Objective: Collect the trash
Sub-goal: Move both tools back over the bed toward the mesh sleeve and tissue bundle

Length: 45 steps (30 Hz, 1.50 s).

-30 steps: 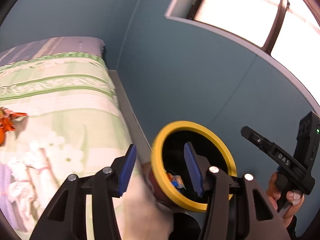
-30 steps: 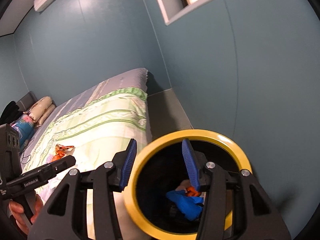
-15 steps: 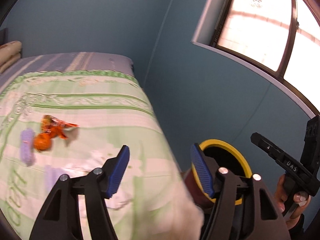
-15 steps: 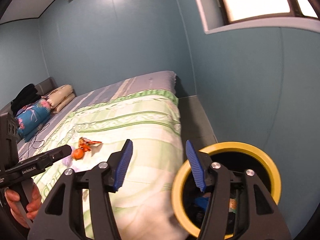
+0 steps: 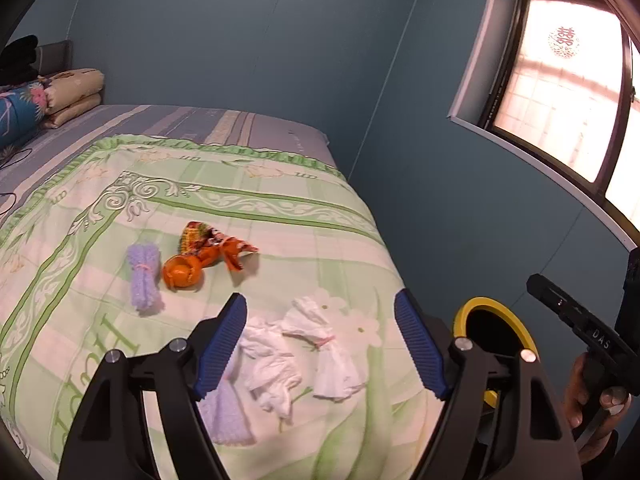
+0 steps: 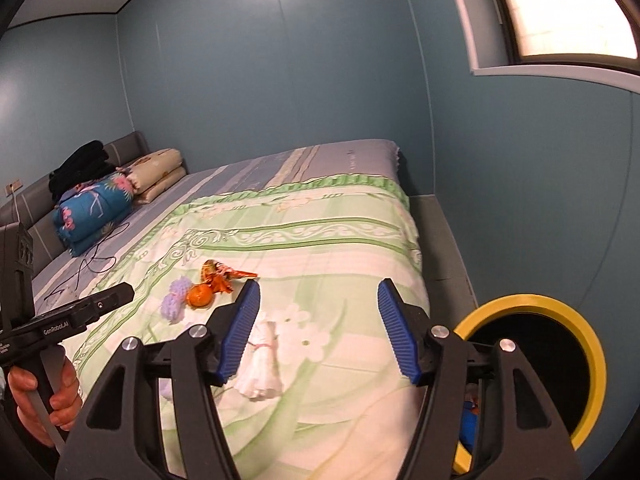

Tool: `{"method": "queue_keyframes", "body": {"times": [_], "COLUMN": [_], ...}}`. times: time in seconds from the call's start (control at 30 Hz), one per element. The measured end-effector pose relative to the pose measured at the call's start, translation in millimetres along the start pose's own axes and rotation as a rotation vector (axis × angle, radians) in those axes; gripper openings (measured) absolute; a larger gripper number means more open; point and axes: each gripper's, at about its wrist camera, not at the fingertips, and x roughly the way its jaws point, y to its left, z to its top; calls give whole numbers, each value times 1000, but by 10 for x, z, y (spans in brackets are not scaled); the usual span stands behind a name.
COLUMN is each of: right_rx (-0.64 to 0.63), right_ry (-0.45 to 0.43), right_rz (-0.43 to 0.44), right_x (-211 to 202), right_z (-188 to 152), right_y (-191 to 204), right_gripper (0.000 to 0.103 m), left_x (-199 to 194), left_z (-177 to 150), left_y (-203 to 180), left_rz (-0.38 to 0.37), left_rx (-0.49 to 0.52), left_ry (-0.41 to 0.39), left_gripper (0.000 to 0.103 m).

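Both grippers, left (image 5: pixel 320 344) and right (image 6: pixel 316 326), have just been opening and gape empty above the bed (image 5: pixel 280 216). Tissues (image 5: pixel 320 352), wrapper (image 5: pixel 212 246) lie there; bin (image 6: pixel 560 364) stands beside it.

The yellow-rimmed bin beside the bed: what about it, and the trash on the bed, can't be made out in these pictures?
- Yellow-rimmed bin: right wrist view, its contents are mostly hidden by the right gripper; inside is dark.
- Bin, left wrist view: lower half behind the left gripper.
- Lilac cloth: partly hidden by a gripper finger.
- Orange wrapper: print too small to read.
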Motion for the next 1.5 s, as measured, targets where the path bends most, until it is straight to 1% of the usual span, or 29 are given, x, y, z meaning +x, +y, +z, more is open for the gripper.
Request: {"method": "queue_keyframes", "body": {"times": [0.1, 0.17, 0.3, 0.63, 0.7, 0.83, 0.9, 1.0, 1.1, 1.23, 1.5], "right_rx": [-13, -23, -38, -55, -63, -97, -109, -112, -116, -105, -125], "right_ry": [11, 19, 33, 98, 114, 125, 129, 132, 138, 175, 257], "right_rz": [14, 23, 34, 56, 64, 53, 38, 38, 33, 30, 33], "right_x": [75, 119, 211, 543, 624, 750, 805, 889, 971, 1150, 1500], "right_z": [-16, -26, -59, -216, -259, -340, -376, -424, -472, -548, -731], "right_y": [139, 215, 344, 572, 608, 679, 705, 717, 716, 687, 701], "right_gripper": [62, 62, 63, 66, 69, 71, 73, 75, 79, 79, 78], "left_x": [-66, -81, -107, -17, 20, 103, 145, 221, 292, 392, 565], "left_z": [-49, -83, -152, -465, -545, -698, -749, -824, -876, -915, -963], "left_y": [197, 299, 499, 888, 924, 982, 994, 1013, 1014, 1030, 1015], "left_rz": [21, 37, 66, 106, 108, 117, 113, 103, 105, 99, 103], "left_rx": [-28, -39, -66, -103, -101, -95, -102, -104, -101, -114, -114], "left_ry": [-2, -4, 1, 55, 70, 95, 108, 127, 138, 157, 184], "left_gripper": [75, 78, 78, 81, 82, 82, 82, 82, 82, 82, 82]}}
